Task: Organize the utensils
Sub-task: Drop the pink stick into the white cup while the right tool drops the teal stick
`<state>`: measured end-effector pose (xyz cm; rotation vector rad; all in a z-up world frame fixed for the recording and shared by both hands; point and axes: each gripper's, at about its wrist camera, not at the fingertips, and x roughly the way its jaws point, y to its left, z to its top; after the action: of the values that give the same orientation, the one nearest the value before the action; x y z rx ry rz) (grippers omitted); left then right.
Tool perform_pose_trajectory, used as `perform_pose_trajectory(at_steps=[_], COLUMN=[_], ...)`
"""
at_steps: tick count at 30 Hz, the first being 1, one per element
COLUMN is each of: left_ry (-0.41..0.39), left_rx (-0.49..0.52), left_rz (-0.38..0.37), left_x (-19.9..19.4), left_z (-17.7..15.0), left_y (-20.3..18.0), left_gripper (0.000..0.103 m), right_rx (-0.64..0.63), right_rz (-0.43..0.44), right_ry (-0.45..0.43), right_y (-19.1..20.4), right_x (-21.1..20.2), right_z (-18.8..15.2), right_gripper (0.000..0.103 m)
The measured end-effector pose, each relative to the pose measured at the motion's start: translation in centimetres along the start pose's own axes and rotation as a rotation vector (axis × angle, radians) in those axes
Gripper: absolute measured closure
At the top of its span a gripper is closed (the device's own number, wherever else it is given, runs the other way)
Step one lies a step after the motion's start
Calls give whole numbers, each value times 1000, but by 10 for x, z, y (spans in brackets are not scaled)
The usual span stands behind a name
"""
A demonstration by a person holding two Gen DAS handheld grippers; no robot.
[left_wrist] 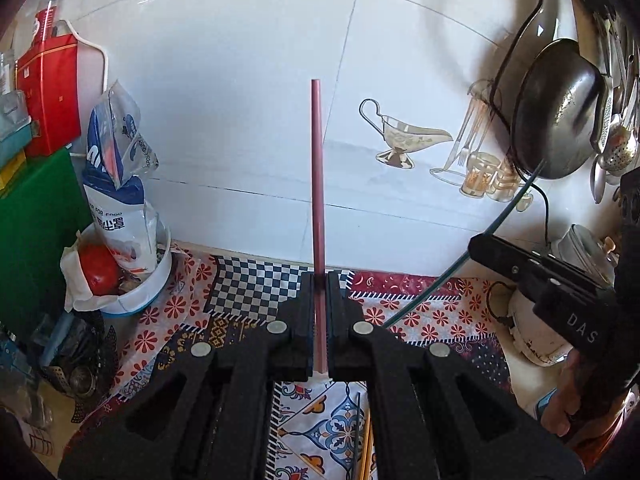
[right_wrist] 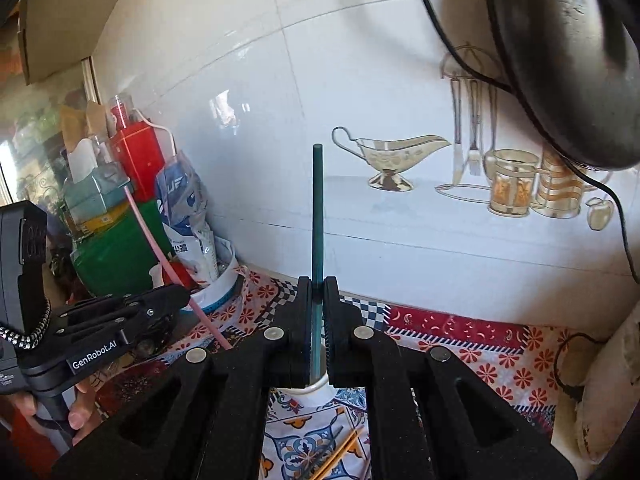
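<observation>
A: Left gripper [left_wrist: 319, 280] status?

B: Clamped on a pink straw [left_wrist: 318, 184]. The straw runs up between the jaws and stands upright against the white tile wall [left_wrist: 240, 100]. Its lower end pokes out below the pads.

A: Right side?

B: Right gripper [right_wrist: 319, 284] is closed on a teal straw [right_wrist: 317, 208], also upright. From the left wrist view the teal straw shows as a thin curved line crossing at right, next to the other gripper body.

A: Anything under the right gripper?

B: A white cup [right_wrist: 316, 390], rim just visible below the pads. The teal straw's lower end sits right at that rim; can't tell if it's inside.

A: Other utensils?

B: Loose sticks [right_wrist: 340, 452] lying on the patterned tablecloth [right_wrist: 460, 332] below the cup: yellow ones plus a dark one. The same pile shows in the left wrist view, bottom centre.

A: Surroundings?

B: Dark wok [left_wrist: 556, 112] hanging on the wall at right, black cable [left_wrist: 520, 36] looped by it. At left, a white bowl [left_wrist: 140, 296] holding a red fruit [left_wrist: 98, 272] and a blue-white bag [left_wrist: 120, 184]. Red box [left_wrist: 48, 92] and green board [left_wrist: 36, 232] behind those.
</observation>
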<state>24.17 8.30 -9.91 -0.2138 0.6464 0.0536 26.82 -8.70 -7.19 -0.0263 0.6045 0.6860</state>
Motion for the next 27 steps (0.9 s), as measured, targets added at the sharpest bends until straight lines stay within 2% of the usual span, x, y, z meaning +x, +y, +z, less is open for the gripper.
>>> perform_pose_trajectory(at_steps=[10, 27], left_ry=[62, 195], left_rx=[1, -23], left_rz=[26, 38], left_x=[52, 113], left_z=[2, -16], left_y=[1, 14], left_gripper=[100, 100], right_rx=[-49, 4], right_rz=[32, 47], right_ry=[96, 269], right_y=[15, -10], right_x=[60, 120], right_z=[-2, -26], right_gripper=[98, 98])
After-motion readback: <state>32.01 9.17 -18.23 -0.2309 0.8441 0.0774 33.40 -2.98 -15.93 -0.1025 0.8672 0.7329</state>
